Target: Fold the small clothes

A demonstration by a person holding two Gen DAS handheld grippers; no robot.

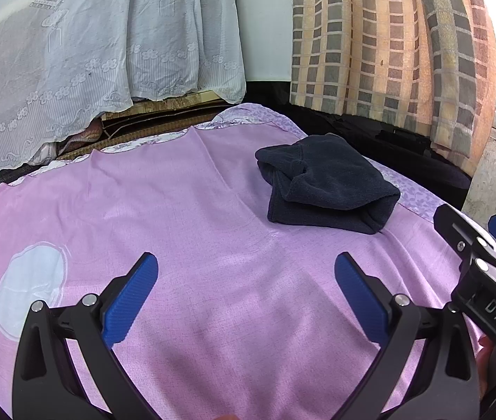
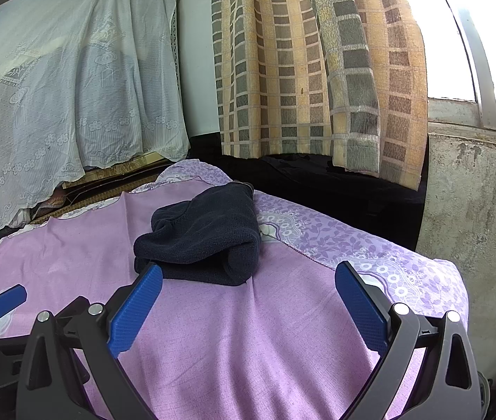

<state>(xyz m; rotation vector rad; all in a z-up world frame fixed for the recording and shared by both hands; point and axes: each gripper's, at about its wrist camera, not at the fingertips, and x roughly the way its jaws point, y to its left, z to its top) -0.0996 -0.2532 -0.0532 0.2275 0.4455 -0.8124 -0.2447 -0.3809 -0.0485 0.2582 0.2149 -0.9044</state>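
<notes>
A dark navy knit garment (image 1: 328, 183) lies folded in a thick bundle on the pink sheet (image 1: 195, 227), toward the far right. It also shows in the right wrist view (image 2: 202, 238). My left gripper (image 1: 246, 297) is open and empty, hovering over the bare sheet well short of the garment. My right gripper (image 2: 248, 306) is open and empty, just in front of the garment, its left fingertip (image 2: 143, 301) near the bundle's front edge. The right gripper also shows at the right edge of the left wrist view (image 1: 486, 262).
The pink sheet overlies a purple floral bedcover (image 2: 353, 245). A white lace cloth (image 1: 90, 52) hangs at the back left, a checked curtain (image 1: 388, 42) at the back right. A concrete wall (image 2: 475, 210) and window sill stand to the right. A white patch (image 1: 29, 290) marks the sheet's left.
</notes>
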